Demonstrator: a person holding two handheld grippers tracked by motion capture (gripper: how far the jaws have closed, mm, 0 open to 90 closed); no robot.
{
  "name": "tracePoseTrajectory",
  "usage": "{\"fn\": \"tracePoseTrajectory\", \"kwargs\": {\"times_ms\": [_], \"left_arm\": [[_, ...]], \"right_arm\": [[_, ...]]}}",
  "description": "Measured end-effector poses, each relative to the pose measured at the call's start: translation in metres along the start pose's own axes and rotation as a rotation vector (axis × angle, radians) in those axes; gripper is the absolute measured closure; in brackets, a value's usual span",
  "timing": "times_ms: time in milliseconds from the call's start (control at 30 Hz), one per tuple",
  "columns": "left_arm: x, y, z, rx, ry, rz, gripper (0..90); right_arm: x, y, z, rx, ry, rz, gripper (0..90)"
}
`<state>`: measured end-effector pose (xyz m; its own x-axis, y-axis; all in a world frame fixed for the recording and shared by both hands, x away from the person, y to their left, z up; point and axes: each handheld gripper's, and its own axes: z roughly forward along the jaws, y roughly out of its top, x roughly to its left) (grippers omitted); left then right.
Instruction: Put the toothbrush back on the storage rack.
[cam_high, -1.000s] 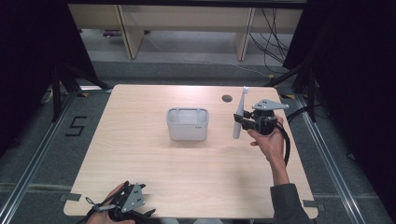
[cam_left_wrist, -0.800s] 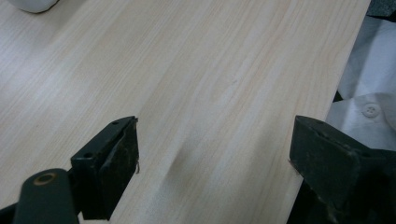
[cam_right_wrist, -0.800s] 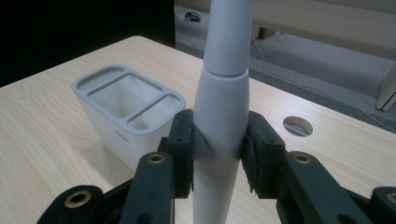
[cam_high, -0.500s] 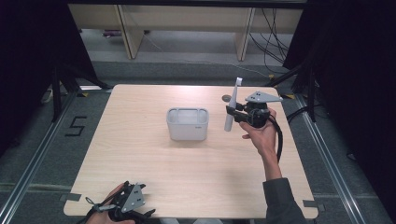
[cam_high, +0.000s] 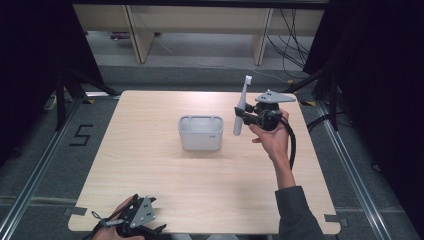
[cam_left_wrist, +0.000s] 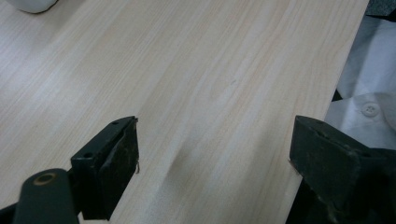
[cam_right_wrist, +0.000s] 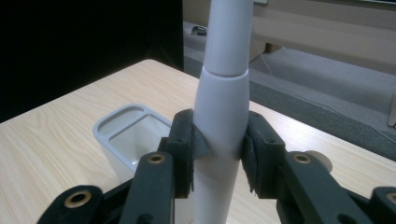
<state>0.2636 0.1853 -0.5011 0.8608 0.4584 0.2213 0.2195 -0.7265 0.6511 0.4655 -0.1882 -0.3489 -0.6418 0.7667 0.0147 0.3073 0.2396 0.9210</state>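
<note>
Grasping an upright white electric toothbrush (cam_high: 241, 111), the right hand-held gripper (cam_high: 243, 116) hovers beside the grey holder (cam_high: 200, 133); the left hand-held gripper (cam_left_wrist: 212, 158) rests released on the surface (cam_high: 210, 185).

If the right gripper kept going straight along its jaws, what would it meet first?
Probably the grey two-compartment plastic holder, which lies just beyond the right gripper and the upright white electric toothbrush it clamps. The gripper seems raised, so it might pass over the rim.

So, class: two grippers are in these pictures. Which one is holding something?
The right gripper: its fingers clamp a white electric toothbrush upright beside the grey holder. The left gripper is open over bare table.
</note>
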Motion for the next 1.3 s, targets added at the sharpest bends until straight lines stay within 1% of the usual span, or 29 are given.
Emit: {"fn": "tracePoseTrajectory", "kwargs": {"times_ms": [67,100,200,233,267,300,367,400,467,500,533,633,667,700,733,767,800,833,900,933,967,1000,1033,1067,1100,1200,1233,1267,1300], "left_arm": [[0.000,0.000,0.000,-0.001,0.001,0.001,15.4],[0.000,0.000,0.000,-0.002,0.000,0.002,15.4],[0.000,0.000,0.000,0.000,0.000,0.001,15.4],[0.000,0.000,-0.001,0.001,-0.003,0.002,15.4],[0.000,0.000,-0.001,0.000,-0.004,0.003,15.4],[0.000,0.001,-0.001,-0.001,-0.004,0.004,15.4],[0.000,0.000,-0.001,0.002,-0.003,0.003,15.4],[0.000,0.000,-0.001,0.001,-0.003,0.002,15.4],[0.000,0.001,-0.001,-0.001,-0.003,0.003,15.5],[0.000,0.001,-0.001,-0.002,-0.004,0.003,15.4],[0.000,0.000,-0.001,0.001,-0.004,0.004,15.4],[0.000,0.000,-0.001,0.002,-0.003,0.004,15.4],[0.000,0.001,-0.001,-0.002,-0.004,0.003,15.4],[0.001,0.001,-0.003,0.026,-0.035,0.008,15.4],[0.000,0.000,-0.001,0.002,-0.008,0.004,15.4],[0.000,0.000,-0.001,0.002,-0.008,0.004,15.4],[0.000,0.001,-0.002,0.001,-0.003,0.004,15.4],[0.002,0.002,-0.003,0.028,-0.030,0.009,15.4],[0.001,0.001,-0.003,0.017,-0.030,0.008,15.4],[0.000,0.000,-0.001,0.001,-0.004,0.004,15.4],[0.000,0.001,-0.002,0.003,-0.003,0.004,15.4],[0.001,0.001,-0.002,0.014,-0.018,0.004,15.5],[0.000,0.001,-0.002,0.005,-0.009,0.005,15.4],[0.000,0.001,-0.002,0.005,-0.008,0.004,15.4],[0.000,0.001,-0.002,0.007,-0.009,0.005,15.4],[0.000,0.001,-0.002,0.005,-0.010,0.007,15.4],[0.000,0.001,-0.002,0.002,-0.014,0.004,15.5],[0.001,0.001,-0.002,0.016,-0.027,0.008,15.4],[0.001,0.001,-0.003,0.021,-0.035,0.008,15.4]], "right_arm": [[0.002,0.003,0.002,-0.012,-0.007,0.004,66.9],[0.003,0.004,0.002,-0.005,-0.001,0.008,66.8],[0.005,0.010,0.004,-0.018,-0.004,-0.013,66.8],[0.007,0.011,0.005,-0.009,0.001,-0.001,66.8],[0.007,0.013,0.007,-0.010,0.014,-0.010,66.8],[0.009,0.014,0.007,-0.008,0.011,-0.001,66.8],[0.009,0.017,0.010,-0.017,0.004,-0.025,66.8],[0.010,0.018,0.011,-0.016,0.008,-0.011,66.8],[0.012,0.021,0.014,-0.016,0.011,-0.019,66.8],[0.014,0.022,0.016,-0.015,0.016,-0.001,66.8],[0.014,0.023,0.017,-0.019,0.022,-0.015,66.8],[0.017,0.024,0.020,-0.019,0.017,-0.007,66.8],[0.017,0.025,0.022,-0.017,0.024,-0.016,66.8],[0.019,0.027,0.025,-0.013,0.029,-0.015,66.8],[0.020,0.027,0.026,-0.014,0.028,-0.004,66.8],[0.020,0.028,0.028,-0.018,0.025,-0.017,66.8],[0.021,0.028,0.031,-0.023,0.030,-0.015,66.8],[0.023,0.028,0.032,-0.018,0.043,-0.010,66.8],[0.024,0.029,0.033,-0.012,0.030,-0.024,66.8],[0.025,0.031,0.038,-0.027,0.043,-0.013,66.8],[0.026,0.031,0.039,-0.024,0.036,-0.005,66.8],[0.026,0.032,0.041,-0.024,0.030,-0.016,66.8],[0.027,0.033,0.042,-0.018,0.045,-0.006,66.8],[0.029,0.034,0.044,-0.009,0.036,0.003,66.8],[0.028,0.034,0.046,-0.013,0.030,-0.020,66.8],[0.028,0.034,0.051,-0.008,0.036,-0.013,66.8],[0.028,0.033,0.052,-0.009,0.037,-0.008,66.8],[0.027,0.033,0.053,-0.007,0.026,-0.009,66.8],[0.027,0.032,0.054,0.007,0.031,-0.004,66.8]]}}
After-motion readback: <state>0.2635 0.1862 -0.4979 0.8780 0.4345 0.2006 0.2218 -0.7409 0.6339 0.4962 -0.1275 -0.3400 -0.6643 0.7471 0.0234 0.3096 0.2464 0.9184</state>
